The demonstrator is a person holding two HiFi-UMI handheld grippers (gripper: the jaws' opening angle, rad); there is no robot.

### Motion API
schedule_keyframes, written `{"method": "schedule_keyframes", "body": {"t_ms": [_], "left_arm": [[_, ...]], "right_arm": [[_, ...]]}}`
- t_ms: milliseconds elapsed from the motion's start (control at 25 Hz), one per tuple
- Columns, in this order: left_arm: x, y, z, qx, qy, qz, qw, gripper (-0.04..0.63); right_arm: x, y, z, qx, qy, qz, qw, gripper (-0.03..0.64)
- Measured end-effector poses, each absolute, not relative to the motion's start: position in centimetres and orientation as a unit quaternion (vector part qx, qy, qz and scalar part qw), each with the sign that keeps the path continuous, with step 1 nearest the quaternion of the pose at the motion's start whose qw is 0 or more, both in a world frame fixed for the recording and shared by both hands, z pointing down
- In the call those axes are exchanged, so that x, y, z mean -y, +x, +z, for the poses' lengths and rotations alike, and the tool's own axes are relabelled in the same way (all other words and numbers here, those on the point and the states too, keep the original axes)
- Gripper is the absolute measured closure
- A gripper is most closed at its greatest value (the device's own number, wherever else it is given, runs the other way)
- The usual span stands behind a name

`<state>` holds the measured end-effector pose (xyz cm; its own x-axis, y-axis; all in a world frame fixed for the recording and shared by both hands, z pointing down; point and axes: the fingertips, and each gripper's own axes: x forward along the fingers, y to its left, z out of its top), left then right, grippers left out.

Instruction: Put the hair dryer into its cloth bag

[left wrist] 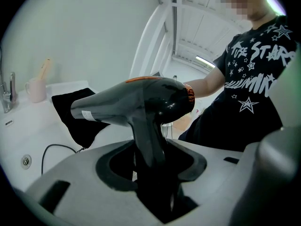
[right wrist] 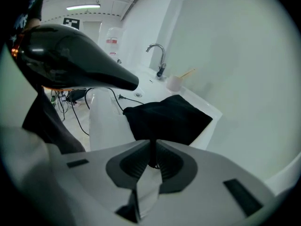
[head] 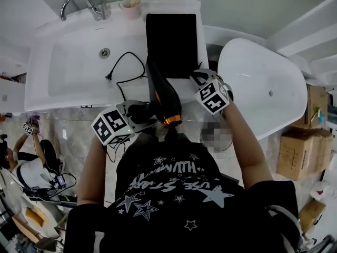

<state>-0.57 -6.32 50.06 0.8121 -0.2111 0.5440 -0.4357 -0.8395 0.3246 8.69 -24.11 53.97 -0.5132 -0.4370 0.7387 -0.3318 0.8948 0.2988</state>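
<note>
Hair dryer (head: 163, 96), carried in the air by its handle, on which the left tool (left wrist: 150, 161) is clamped; the barrel sits directly above that tool's jaws, nozzle pointing away from the person toward the cloth bag (head: 171, 44). The dryer is lifted, but no part of it is inside the bag, which lies flat and apparently empty on the ledge of the washbasin (head: 73, 67). Opening the bag's mouth, inserting the dryer and stowing the power cord (head: 126, 78), which trails into the basin, all appear to remain. The bag lies beyond the left tool and just ahead of the right tool (right wrist: 151, 157), whose tips hover near its nearest corner. The right tool's jaws stand a narrow slit apart and hold nothing that can be made out. Seen from the right tool, the dryer hangs up and to the left, apart from the bag.
</note>
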Motion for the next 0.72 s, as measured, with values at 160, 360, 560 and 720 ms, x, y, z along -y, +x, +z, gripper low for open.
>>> {"method": "schedule_keyframes", "body": {"t_ms": [160,360,560,720], "left_arm": [[6.3,-0.6,50.1,0.172,0.926,0.253,0.221,0.399],[6.6,-0.3,49.4,0.177,0.927,0.248,0.219,0.399],[6.5,-0.4,49.4,0.174,0.926,0.252,0.222,0.399],[6.2,-0.3,49.3,0.163,0.926,0.259,0.219,0.399]], "right_arm": [[24.9,9.0,54.3,0.863,0.220,-0.056,0.452,0.511],[25.1,8.6,55.7,0.854,0.199,-0.057,0.478,0.492],[25.6,8.7,56.9,0.844,0.190,-0.055,0.498,0.532],[25.8,8.7,56.4,0.843,0.198,-0.064,0.496,0.591]]}}
